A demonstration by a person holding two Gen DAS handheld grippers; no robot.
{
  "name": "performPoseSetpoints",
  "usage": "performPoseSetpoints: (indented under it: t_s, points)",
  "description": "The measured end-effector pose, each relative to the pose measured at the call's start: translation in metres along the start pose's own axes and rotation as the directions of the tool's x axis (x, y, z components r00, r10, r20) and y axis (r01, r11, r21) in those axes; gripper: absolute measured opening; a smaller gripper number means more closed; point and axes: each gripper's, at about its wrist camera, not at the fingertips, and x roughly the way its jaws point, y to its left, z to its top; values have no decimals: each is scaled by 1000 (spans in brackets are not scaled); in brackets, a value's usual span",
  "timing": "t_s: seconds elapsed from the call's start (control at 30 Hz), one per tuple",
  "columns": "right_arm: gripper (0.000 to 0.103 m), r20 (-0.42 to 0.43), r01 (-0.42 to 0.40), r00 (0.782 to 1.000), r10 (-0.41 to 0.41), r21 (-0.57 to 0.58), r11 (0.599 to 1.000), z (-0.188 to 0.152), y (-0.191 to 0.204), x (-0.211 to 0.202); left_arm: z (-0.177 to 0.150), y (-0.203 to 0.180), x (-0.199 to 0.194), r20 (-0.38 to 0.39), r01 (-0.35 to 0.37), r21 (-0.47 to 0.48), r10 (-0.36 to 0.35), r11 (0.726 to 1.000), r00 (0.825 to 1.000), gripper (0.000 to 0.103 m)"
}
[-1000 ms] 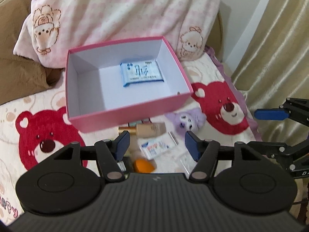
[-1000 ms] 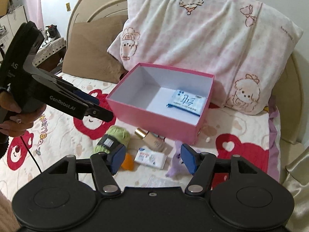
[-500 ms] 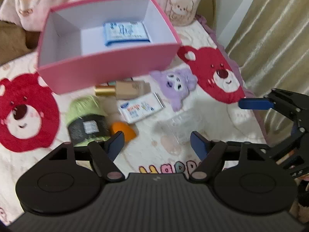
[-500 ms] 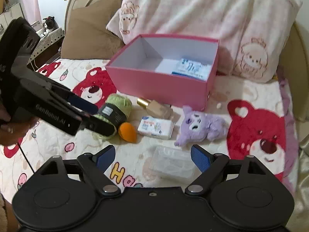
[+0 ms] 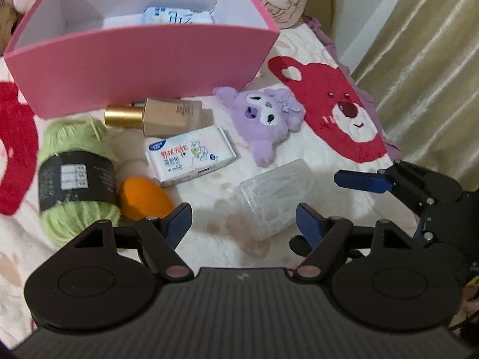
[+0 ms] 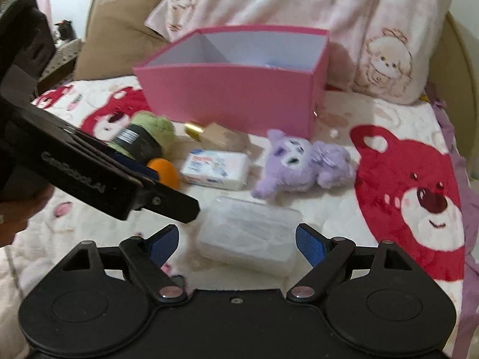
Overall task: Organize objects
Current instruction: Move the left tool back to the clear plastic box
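A clear plastic case (image 6: pixel 248 236) lies on the bedspread between the spread fingers of my right gripper (image 6: pixel 238 240); no pad presses on it. My left gripper (image 5: pixel 243 220) is open and empty just in front of the same clear case (image 5: pixel 278 197) and an orange sponge (image 5: pixel 143 197). Further back lie green yarn (image 5: pixel 74 173), a tissue pack (image 5: pixel 188 155), a foundation bottle (image 5: pixel 161 116) and a purple plush (image 5: pixel 263 119). Behind them the pink box (image 5: pixel 140 68) holds a blue pack (image 5: pixel 176 16).
The bed has a red bear print (image 5: pixel 335 110). Pillows (image 6: pixel 299 9) lean on the headboard behind the box. A curtain (image 5: pixel 434 59) hangs at the bed's right side. The left gripper's body (image 6: pixel 89 164) crosses the left of the right wrist view, held by a hand (image 6: pixel 18 218).
Both grippers have come down toward the bed and their jaws have spread wider. The loose objects now loom larger, and the clear case lies between the right fingers.
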Motion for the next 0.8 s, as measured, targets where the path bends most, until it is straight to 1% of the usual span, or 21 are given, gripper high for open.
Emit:
performPoseSetpoints:
  t_s: [0.13, 0.27, 0.33, 0.37, 0.4, 0.57, 0.8]
  points:
    - [88, -33, 12, 999, -12, 0, 1000, -7, -4, 18, -6, 8, 19, 8, 25, -62, -25, 998, 1000, 70]
    - [89, -46, 24, 999, -25, -5, 1000, -9, -2, 27, -8, 12, 33, -7, 53, -108, -54, 993, 998, 64]
    - [90, -51, 27, 998, -26, 6, 1000, -10, -3, 30, -10, 12, 40, -10, 74, -123, -76, 990, 997, 56]
    - [90, -58, 22, 998, -21, 17, 1000, -10, -4, 32, -11, 12, 42, -5, 83, -131, -84, 988, 996, 49]
    - [92, -67, 21, 998, -18, 31, 999, -11, -5, 35, -12, 13, 44, 11, 96, -150, -95, 984, 995, 45]
    - [95, -100, 7, 995, 5, 116, 993, -15, -11, 46, -14, 13, 50, 30, 130, -204, -126, 970, 992, 40]
    - [94, -76, 11, 997, -1, 129, 992, -17, -8, 37, -15, 11, 44, 32, 144, -224, -140, 964, 990, 38]
